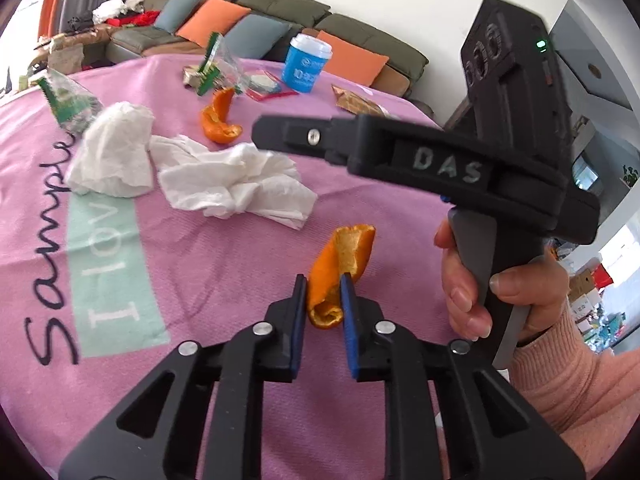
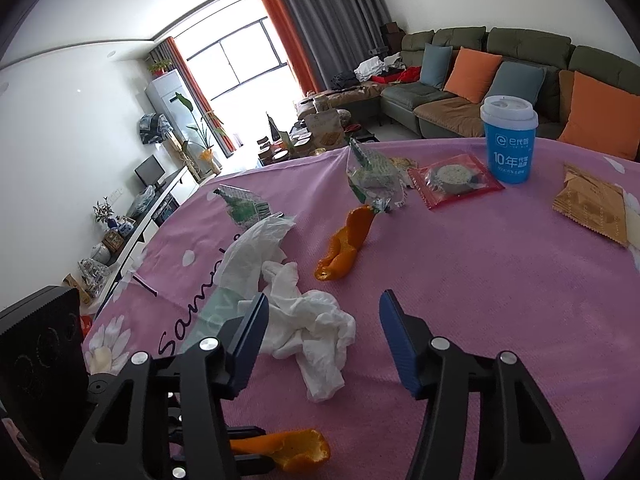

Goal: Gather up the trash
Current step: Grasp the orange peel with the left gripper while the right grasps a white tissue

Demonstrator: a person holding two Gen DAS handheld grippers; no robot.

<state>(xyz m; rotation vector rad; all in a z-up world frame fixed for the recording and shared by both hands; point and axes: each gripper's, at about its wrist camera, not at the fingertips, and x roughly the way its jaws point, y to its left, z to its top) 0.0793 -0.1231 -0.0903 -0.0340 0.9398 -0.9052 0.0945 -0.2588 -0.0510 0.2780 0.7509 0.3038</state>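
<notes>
Littering the pink cloth (image 2: 460, 280): two orange peels (image 2: 344, 244), two tissues (image 2: 312, 332).

**Left gripper clamped, right gripper spread**

The left gripper (image 1: 324, 280) enters its own view from 6 o'clock, blue-padded fingers (image 1: 349, 308) drawn close and pinching an orange peel (image 1: 340, 264) between them. At 3 o'clock the right hand (image 1: 516, 292), in a pink sleeve, wraps the other tool's handle, index finger on the trigger. The right gripper (image 2: 324, 312) reaches in from 6 o'clock, its jaws spread wide, nothing between them.
</notes>
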